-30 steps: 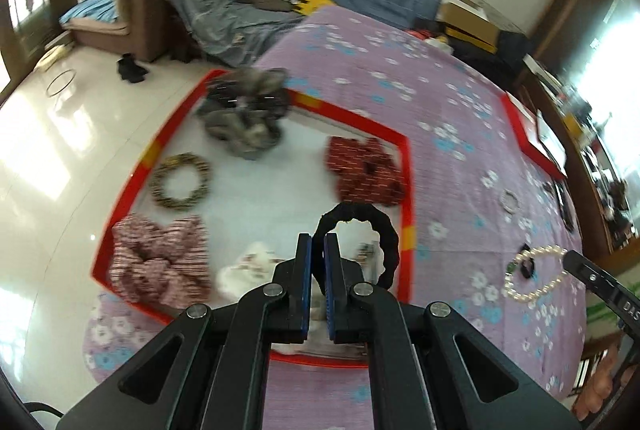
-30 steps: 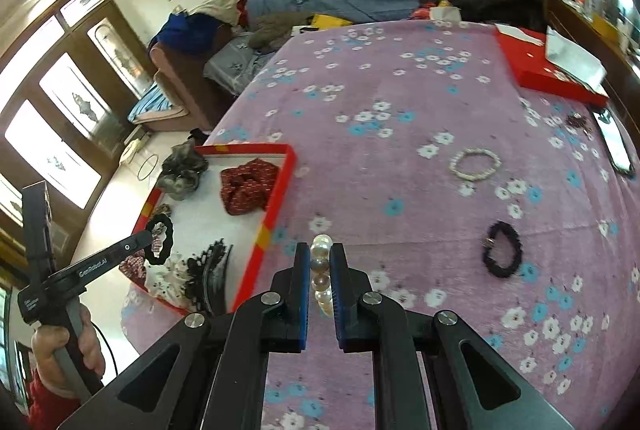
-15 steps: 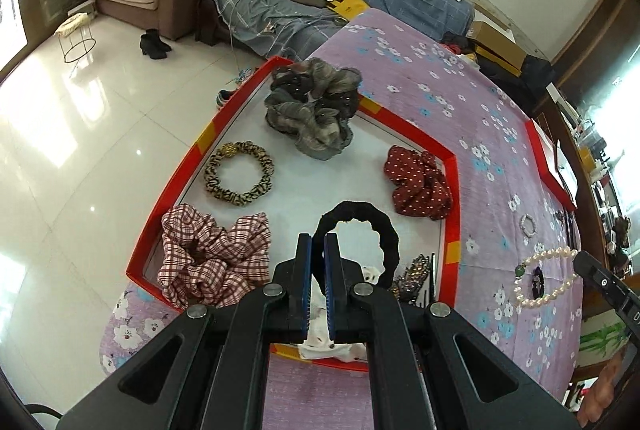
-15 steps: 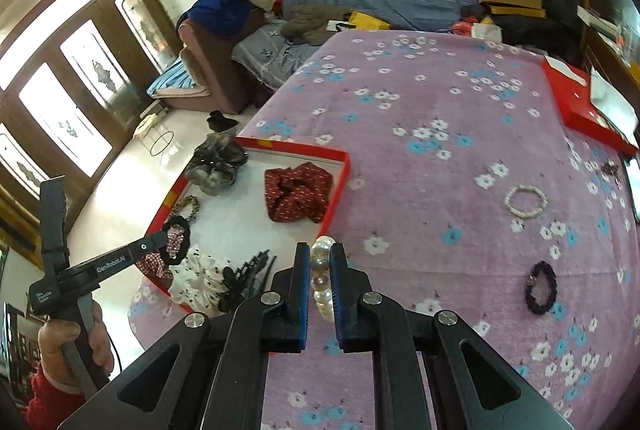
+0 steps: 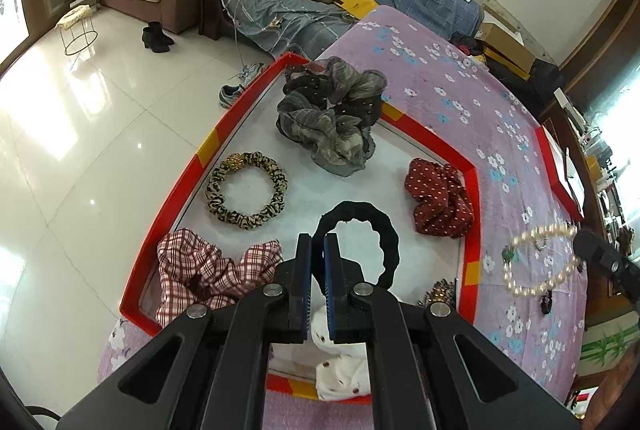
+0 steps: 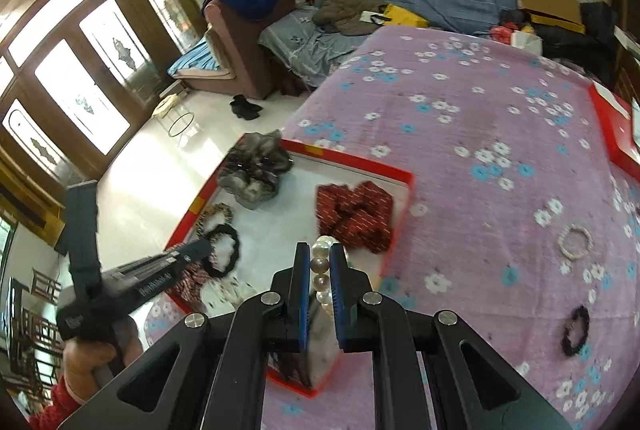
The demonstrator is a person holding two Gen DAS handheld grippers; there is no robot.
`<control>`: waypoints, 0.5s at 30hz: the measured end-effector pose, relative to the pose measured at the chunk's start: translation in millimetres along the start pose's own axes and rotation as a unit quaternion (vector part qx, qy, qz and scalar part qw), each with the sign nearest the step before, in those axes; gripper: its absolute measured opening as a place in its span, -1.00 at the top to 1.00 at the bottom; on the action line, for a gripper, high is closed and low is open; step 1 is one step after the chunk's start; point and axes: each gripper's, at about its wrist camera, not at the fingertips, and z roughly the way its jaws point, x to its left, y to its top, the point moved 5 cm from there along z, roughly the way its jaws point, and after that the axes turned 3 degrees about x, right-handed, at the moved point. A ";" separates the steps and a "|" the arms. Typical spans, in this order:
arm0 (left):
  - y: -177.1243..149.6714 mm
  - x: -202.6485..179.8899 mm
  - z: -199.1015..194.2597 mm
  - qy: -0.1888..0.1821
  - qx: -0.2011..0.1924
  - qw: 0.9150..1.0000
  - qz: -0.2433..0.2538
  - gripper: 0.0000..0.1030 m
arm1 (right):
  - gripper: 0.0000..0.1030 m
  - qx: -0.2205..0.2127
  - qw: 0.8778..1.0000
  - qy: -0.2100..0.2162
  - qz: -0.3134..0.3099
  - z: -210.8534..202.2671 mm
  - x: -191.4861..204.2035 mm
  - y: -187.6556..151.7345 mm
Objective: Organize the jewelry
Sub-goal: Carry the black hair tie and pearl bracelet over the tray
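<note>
My left gripper (image 5: 318, 250) is shut on a black scrunchie (image 5: 384, 230) and holds it above the red-rimmed tray (image 5: 472, 189). The tray holds a grey scrunchie (image 5: 332, 117), a leopard one (image 5: 246, 195), a red dotted one (image 5: 438, 201), a plaid one (image 5: 208, 274) and a white one (image 5: 340, 362). My right gripper (image 6: 320, 258) is shut on a pearl bracelet (image 6: 320, 264), also in the left wrist view (image 5: 540, 262), hanging above the tray's near right edge (image 6: 400, 226).
The purple flowered cloth (image 6: 480, 133) carries a small pearl bracelet (image 6: 576, 242) and a black bead bracelet (image 6: 576, 330) on the right. A second red box (image 6: 612, 129) lies at the far right. The tray sits at the table's left edge, above tiled floor (image 5: 80, 149).
Both grippers have moved left toward the tray, each still holding its item. The left gripper has risen, so more of the tray shows below it.
</note>
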 end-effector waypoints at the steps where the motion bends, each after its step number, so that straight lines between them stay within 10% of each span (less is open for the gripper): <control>1: 0.2 1.2 2.1 0.002 0.001 1.000 0.000 0.90 | 0.79 0.002 1.000 0.001 -0.004 4.0 4.0 3.3; 15: -2.0 6.9 22.9 0.008 0.023 1.000 0.001 0.90 | 0.78 0.046 0.998 0.015 -0.033 106.1 49.9 74.0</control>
